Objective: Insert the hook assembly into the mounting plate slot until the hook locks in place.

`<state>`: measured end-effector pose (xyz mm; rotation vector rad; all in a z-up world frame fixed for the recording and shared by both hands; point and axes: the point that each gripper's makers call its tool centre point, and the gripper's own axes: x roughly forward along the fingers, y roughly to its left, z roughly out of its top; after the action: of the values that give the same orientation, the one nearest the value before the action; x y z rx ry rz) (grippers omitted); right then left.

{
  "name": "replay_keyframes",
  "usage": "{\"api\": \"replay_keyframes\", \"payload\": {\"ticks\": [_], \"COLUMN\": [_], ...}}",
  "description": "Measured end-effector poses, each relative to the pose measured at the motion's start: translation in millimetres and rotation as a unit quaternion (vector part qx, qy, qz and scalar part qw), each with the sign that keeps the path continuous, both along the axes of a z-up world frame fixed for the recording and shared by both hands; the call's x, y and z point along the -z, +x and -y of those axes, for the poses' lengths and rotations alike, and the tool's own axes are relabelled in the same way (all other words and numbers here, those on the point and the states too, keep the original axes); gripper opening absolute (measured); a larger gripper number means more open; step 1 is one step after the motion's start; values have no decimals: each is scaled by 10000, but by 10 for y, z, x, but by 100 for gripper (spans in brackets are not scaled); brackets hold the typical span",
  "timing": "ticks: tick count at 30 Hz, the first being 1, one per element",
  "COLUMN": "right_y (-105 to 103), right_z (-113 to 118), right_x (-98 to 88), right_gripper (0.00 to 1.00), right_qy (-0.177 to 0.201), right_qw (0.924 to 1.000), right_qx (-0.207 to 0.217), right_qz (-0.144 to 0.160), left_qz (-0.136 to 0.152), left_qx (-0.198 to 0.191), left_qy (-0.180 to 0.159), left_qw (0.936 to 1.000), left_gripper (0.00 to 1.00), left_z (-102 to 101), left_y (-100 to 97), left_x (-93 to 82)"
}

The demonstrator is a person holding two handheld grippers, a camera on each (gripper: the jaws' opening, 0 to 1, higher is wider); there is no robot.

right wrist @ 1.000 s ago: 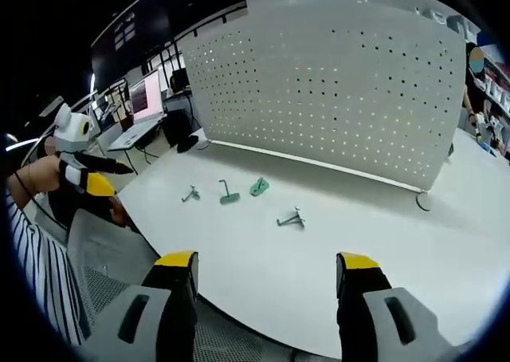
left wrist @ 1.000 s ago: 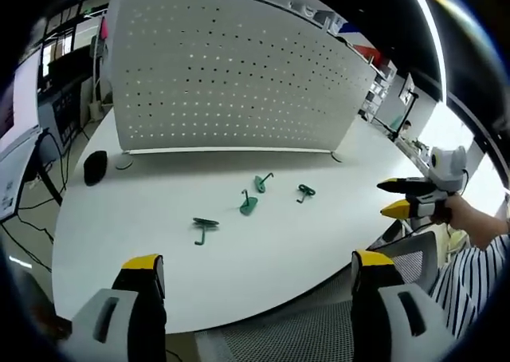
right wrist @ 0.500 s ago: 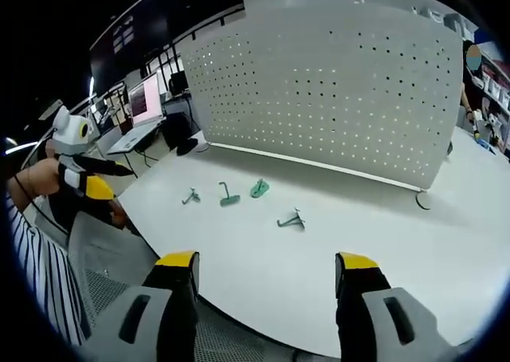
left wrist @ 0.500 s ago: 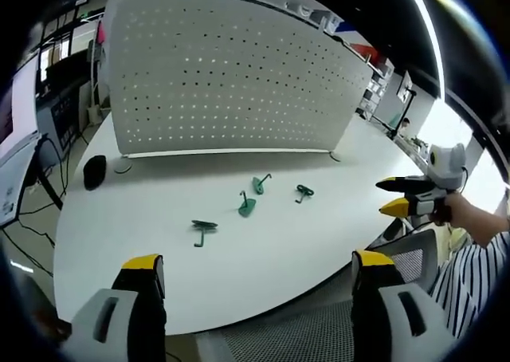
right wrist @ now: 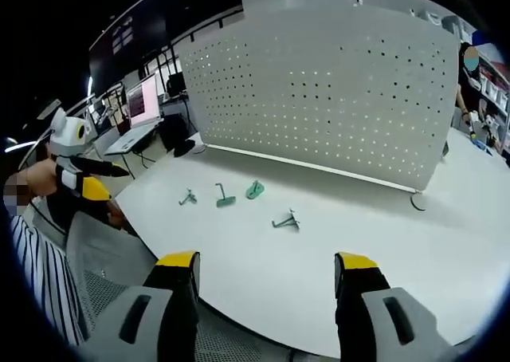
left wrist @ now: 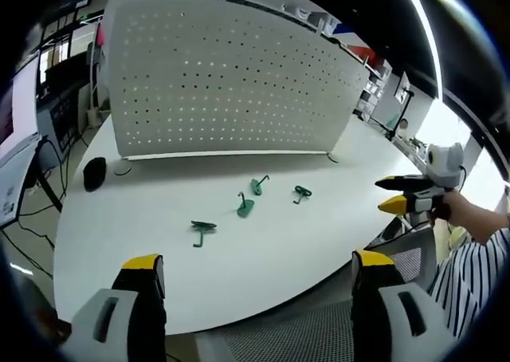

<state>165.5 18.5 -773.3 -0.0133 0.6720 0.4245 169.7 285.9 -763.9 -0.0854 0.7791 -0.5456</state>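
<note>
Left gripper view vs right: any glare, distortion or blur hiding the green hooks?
Left gripper view: fisheye bows the white perforated panel; a bright light strip flares top right; the four green hooks stay sharp on the white table. Right gripper view: same bowing, even lighting, soft shadow under the panel; hooks small but legible.

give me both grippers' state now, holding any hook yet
Left gripper: open, holding nothing.
Right gripper: open, holding nothing.
The four green hooks lie untouched on the table.
</note>
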Motion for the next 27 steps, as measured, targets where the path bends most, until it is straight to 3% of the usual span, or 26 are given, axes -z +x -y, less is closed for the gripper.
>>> {"api": "replay_keyframes", "payload": {"ticks": [13,20,27], "right_y": [26,79,290], "right_z": [30,13,13], "right_x": [50,126,286], "right_gripper": [60,49,41], "right_qy": [14,-143,-305], "right_qw": [10000,9994,9985], "right_qx": [-1,-216,-372], "right_qz": [-75,-239,-267], "left_qz": [-70,-140,-238], "left_qx": [-14,-22,75], "left_qy": [55,77,100], "left_qw": [10000,9999,9996], "left_gripper": [100,100,100], "left_z": [-6,-1,57], "left_y": [8,30,28], "left_x": [52,93,111]}}
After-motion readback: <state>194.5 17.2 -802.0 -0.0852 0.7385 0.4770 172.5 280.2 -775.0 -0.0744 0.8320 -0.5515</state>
